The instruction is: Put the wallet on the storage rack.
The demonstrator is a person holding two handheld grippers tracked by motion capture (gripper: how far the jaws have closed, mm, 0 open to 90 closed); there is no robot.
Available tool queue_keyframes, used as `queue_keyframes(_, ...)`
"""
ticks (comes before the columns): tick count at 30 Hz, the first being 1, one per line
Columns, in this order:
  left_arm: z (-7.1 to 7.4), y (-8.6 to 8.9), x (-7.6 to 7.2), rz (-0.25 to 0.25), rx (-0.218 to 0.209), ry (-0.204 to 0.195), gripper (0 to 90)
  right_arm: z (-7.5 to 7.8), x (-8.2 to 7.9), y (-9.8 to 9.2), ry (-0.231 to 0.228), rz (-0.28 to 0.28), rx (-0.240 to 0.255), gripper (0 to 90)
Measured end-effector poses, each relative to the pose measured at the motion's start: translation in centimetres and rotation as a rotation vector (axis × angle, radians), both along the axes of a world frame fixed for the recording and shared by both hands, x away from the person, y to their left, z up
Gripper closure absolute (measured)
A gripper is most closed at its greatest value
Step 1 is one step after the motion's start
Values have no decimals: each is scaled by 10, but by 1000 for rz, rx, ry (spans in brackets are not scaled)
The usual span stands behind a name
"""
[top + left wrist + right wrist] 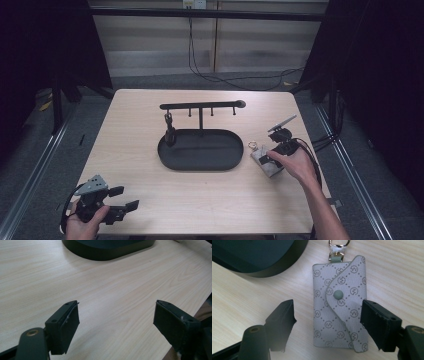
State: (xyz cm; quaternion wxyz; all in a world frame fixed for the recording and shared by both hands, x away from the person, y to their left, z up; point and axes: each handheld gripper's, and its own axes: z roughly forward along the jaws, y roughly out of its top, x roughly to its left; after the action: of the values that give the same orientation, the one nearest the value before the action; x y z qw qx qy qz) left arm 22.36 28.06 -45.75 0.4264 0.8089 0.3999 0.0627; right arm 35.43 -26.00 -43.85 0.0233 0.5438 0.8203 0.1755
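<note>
A grey monogrammed key pouch (263, 159) with a snap flap lies flat on the table, right of the black oval tray (210, 149). In the right gripper view the pouch (339, 315) lies between the two black jaws, its gold ring clasp (339, 245) pointing away. My right gripper (327, 308) is open: there is a clear gap at the left jaw, and the right jaw sits close beside the pouch's edge. From above, the right gripper (275, 156) is low over the pouch. My left gripper (125, 198) rests at the front left, open and empty (117, 307).
The tray carries a T-shaped rack (200, 105) with several pegs; a small dark item (170, 131) hangs from the left one. The tray's rim shows in the left gripper view (107, 251) and the right gripper view (257, 260). Cables lie on the floor beyond.
</note>
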Motion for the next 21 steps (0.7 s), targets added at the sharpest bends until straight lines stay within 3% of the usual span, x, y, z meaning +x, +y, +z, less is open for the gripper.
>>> queue_keyframes(17,0,-1,0,-14,1,5,205,-21,15,5,35,-3,-83,228)
queue_keyframes(21,-1,-2,0,-13,4,9,205,-24,18,3,46,-10,-81,235)
